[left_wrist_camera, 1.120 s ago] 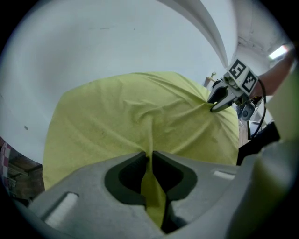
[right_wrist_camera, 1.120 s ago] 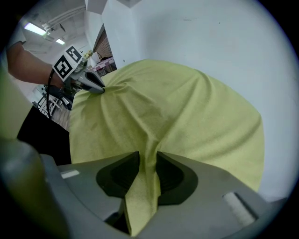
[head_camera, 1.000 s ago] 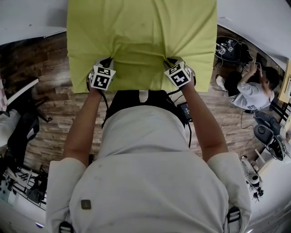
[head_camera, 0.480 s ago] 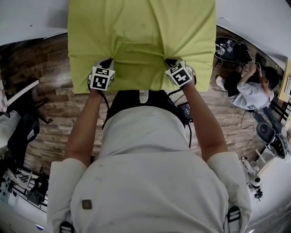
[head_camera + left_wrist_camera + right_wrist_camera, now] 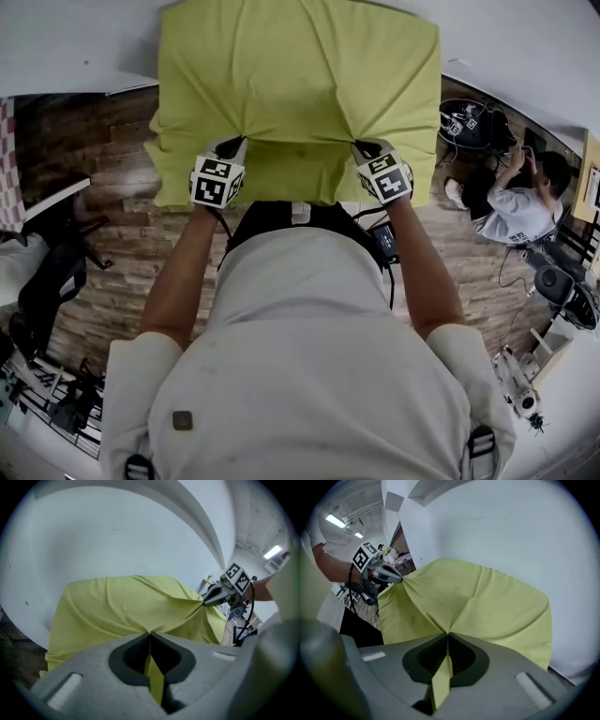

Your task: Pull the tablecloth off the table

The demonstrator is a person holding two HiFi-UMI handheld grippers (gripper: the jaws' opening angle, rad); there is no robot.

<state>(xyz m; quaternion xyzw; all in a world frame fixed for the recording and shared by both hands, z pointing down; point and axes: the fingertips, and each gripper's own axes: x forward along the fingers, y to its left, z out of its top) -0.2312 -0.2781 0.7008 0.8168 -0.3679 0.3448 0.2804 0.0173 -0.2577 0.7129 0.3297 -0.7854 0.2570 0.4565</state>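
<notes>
A yellow-green tablecloth (image 5: 300, 84) lies over the white table (image 5: 75, 47), with its near edge hanging off toward me. My left gripper (image 5: 234, 146) is shut on a pinch of the cloth's near left part, and folds fan out from the pinch. My right gripper (image 5: 362, 148) is shut on the near right part in the same way. In the left gripper view a strip of cloth (image 5: 153, 679) runs between the closed jaws of the left gripper (image 5: 150, 634), and the right gripper (image 5: 206, 603) shows beyond. The right gripper view shows cloth (image 5: 487, 602) pinched in the right gripper (image 5: 448, 634).
A wooden floor (image 5: 103, 253) spreads below the table's edge. A person (image 5: 511, 202) sits on the floor at the right, beside a black round object with cables (image 5: 469, 117). A black chair (image 5: 47, 281) stands at the left. More equipment lies at the lower right (image 5: 520, 394).
Both grippers have come back toward me with the cloth. The cloth has slid nearer, and its far edge and corners now show on the white tabletop.
</notes>
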